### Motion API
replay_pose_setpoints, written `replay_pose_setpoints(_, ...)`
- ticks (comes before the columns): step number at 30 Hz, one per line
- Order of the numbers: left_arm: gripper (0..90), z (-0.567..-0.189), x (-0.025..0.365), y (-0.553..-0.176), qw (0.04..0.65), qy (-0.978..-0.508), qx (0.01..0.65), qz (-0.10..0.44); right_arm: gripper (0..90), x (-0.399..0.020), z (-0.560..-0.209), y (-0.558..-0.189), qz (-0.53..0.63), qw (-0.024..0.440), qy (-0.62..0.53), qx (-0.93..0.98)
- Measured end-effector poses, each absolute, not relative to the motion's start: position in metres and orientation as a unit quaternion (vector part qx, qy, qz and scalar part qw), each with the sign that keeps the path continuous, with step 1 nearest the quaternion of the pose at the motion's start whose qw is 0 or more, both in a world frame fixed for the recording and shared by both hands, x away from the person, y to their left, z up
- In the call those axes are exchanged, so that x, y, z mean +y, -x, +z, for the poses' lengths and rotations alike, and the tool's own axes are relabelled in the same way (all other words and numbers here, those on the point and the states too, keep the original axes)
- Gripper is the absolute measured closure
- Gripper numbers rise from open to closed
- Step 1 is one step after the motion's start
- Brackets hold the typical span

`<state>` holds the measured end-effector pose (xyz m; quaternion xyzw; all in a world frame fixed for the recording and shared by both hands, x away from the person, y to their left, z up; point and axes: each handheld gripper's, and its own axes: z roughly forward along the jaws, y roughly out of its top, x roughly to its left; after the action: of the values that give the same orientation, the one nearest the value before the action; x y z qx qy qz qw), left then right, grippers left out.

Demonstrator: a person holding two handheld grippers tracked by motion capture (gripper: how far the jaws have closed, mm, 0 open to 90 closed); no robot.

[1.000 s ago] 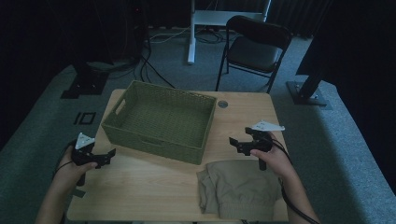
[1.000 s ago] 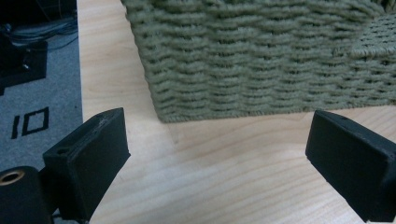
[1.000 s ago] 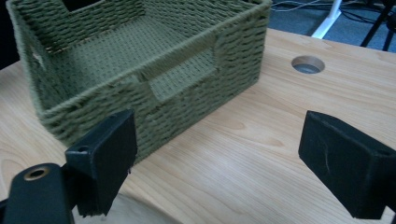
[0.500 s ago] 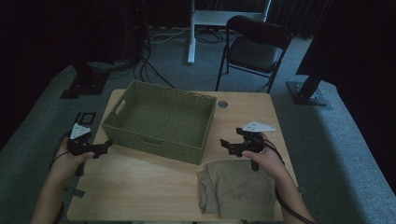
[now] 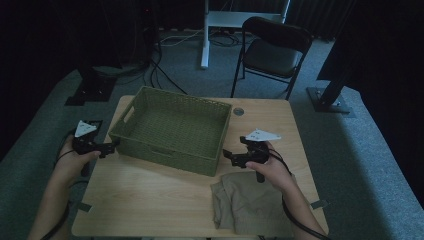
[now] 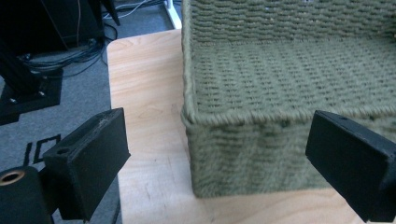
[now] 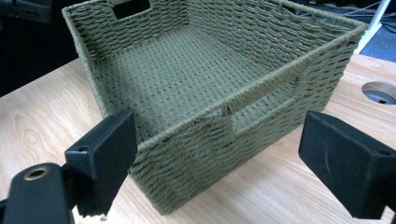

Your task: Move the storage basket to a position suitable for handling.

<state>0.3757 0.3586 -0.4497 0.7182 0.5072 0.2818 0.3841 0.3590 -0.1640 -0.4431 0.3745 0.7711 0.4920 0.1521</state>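
Left gripper [image 5: 111, 147] and right gripper [image 5: 228, 155]: jaws spread wide, holding nothing, flanking green woven basket [image 5: 172, 127]. Folded khaki cloth [image 5: 247, 202] near right hand.

left gripper [image 5: 112, 146] jaws wide, right gripper [image 5: 227, 156] likewise

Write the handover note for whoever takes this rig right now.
Left gripper: open, at the left end of the green woven rectangular basket, jaws either side of its near corner, not gripping.
Right gripper: open, facing the basket's right end, empty.
Folded khaki cloth lies on the wooden table, front right, under the right hand.
Done: nothing in the basket.
Left: probably grip the basket, or load the cloth.
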Motion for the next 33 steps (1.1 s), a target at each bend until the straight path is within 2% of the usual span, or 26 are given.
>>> replay_pose_setpoints(10, 4.8, -0.454, 0.362, -0.395, 0.400, -0.699, 0.524, 0.276, 13.9, -0.143, -0.445, -0.360, 0.492, 0.158, -0.379, 0.768)
replay_pose_setpoints(12, 10.5, -0.452, 0.363, -0.396, 0.409, -0.688, 0.528, 0.283, 14.8, -0.139, -0.446, -0.360, 0.492, 0.156, -0.379, 0.768)
replay_pose_setpoints(14, 10.7, -0.452, 0.364, -0.398, 0.407, -0.689, 0.527, 0.287, 14.8, -0.135, -0.447, -0.360, 0.495, 0.153, -0.378, 0.767)
replay_pose_setpoints(19, 20.9, -0.460, 0.365, -0.402, 0.406, -0.681, 0.538, 0.287, 17.9, -0.127, -0.450, -0.359, 0.494, 0.160, -0.398, 0.756)
replay_pose_setpoints(21, 25.4, -0.462, 0.365, -0.404, 0.409, -0.671, 0.546, 0.292, 22.1, -0.124, -0.451, -0.357, 0.494, 0.158, -0.406, 0.752)
replay_pose_setpoints(22, 33.6, -0.463, 0.365, -0.405, 0.409, -0.669, 0.548, 0.290, 24.2, -0.122, -0.451, -0.357, 0.491, 0.162, -0.408, 0.752)
replay_pose_setpoints(23, 36.4, -0.464, 0.365, -0.406, 0.413, -0.663, 0.554, 0.289, 30.8, -0.121, -0.452, -0.357, 0.482, 0.168, -0.409, 0.756)
replay_pose_setpoints(26, 46.6, -0.465, 0.365, -0.408, 0.413, -0.653, 0.561, 0.297, 36.4, -0.118, -0.453, -0.358, 0.473, 0.175, -0.422, 0.753)
replay_pose_setpoints(33, 53.3, -0.467, 0.360, -0.415, 0.391, -0.663, 0.564, 0.299, 40.6, -0.107, -0.459, -0.358, 0.456, 0.191, -0.426, 0.758)
